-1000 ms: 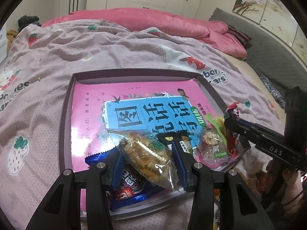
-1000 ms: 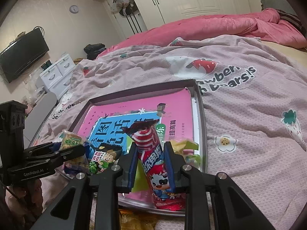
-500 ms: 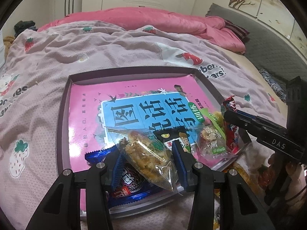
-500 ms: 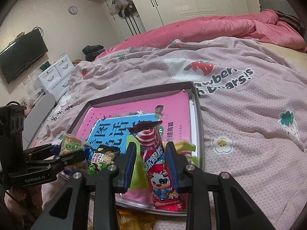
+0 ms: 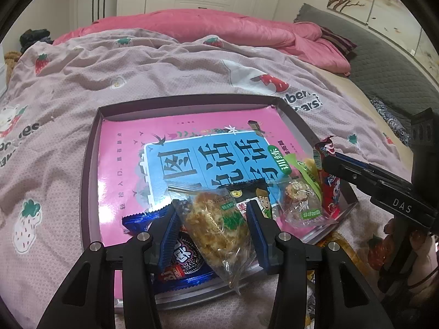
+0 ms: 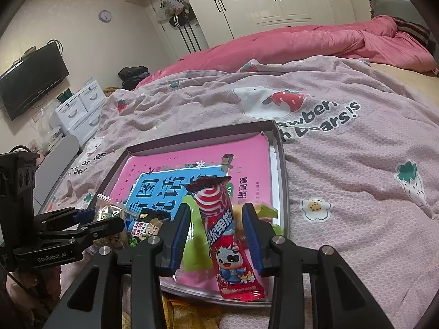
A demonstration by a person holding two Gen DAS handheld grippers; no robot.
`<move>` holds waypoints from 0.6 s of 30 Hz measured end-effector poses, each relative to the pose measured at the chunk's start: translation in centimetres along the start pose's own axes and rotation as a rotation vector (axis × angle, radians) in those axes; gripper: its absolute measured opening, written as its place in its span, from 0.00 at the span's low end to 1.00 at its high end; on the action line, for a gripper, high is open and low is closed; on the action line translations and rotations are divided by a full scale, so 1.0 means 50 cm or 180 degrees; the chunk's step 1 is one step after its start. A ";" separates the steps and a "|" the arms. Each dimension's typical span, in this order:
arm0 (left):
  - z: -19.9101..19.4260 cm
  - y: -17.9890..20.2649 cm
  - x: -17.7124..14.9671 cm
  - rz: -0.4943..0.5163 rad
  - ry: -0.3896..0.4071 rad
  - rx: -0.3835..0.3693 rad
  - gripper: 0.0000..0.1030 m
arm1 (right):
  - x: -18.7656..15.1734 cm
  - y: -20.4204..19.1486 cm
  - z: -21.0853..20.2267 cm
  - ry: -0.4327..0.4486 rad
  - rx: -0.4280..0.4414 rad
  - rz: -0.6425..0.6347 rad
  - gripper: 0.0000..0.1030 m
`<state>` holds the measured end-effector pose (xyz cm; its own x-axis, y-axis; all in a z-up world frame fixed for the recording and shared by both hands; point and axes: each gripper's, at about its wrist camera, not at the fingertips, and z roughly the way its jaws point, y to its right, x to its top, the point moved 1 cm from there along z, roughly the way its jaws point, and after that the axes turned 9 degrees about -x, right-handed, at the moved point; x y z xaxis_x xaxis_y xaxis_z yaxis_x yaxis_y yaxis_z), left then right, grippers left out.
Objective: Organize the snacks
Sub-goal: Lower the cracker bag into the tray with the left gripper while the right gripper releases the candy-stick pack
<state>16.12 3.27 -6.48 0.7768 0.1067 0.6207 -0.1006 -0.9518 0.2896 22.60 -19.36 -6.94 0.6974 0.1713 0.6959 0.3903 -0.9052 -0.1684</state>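
A dark tray (image 5: pixel 90 164) with a pink and blue book (image 5: pixel 170 153) in it lies on the bed. My left gripper (image 5: pixel 212 220) is shut on a clear packet of crunchy snack (image 5: pixel 216 224) over the tray's near edge. A blue cookie packet (image 5: pixel 181 257) and a black packet (image 5: pixel 252 194) lie beneath it. My right gripper (image 6: pixel 216 224) stands open around a red stick packet with a cow (image 6: pixel 227 244), which rests on the tray's near rim (image 6: pixel 282 164); the pads do not touch it. The red packet also shows in the left wrist view (image 5: pixel 329 189).
A clear round-snack packet (image 5: pixel 301 203) and green-wrapped snacks (image 6: pixel 192 246) lie in the tray's right corner. More wrappers (image 6: pixel 192 315) lie on the pink strawberry blanket (image 6: pixel 356 164) in front of the tray. A pink duvet (image 5: pixel 219 27) is heaped at the back.
My right gripper has opened and let go of the red stick packet, which now leans on the tray's rim. My left gripper still holds the clear packet, about where it was.
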 end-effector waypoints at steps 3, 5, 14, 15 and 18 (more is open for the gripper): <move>-0.002 0.000 0.000 0.0011 0.0000 0.0007 0.48 | 0.000 -0.001 -0.001 -0.0001 0.0000 0.0000 0.38; -0.004 0.000 0.000 0.0015 0.0005 0.0016 0.48 | 0.000 0.000 -0.001 0.0005 0.0000 -0.0001 0.38; -0.020 0.003 0.006 0.0016 0.0067 0.0046 0.54 | 0.005 -0.006 -0.015 0.0085 -0.0023 -0.0048 0.40; -0.022 0.004 0.007 0.0015 0.0077 0.0049 0.56 | 0.006 -0.008 -0.020 0.0118 -0.0025 -0.0064 0.41; -0.029 0.006 0.008 0.0006 0.0089 0.0046 0.58 | 0.008 -0.011 -0.031 0.0192 -0.0043 -0.0100 0.44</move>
<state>15.52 3.44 -5.10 0.7589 0.1128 0.6414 -0.0929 -0.9561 0.2780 21.75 -19.41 -5.46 0.6472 0.1762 0.7417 0.4030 -0.9049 -0.1367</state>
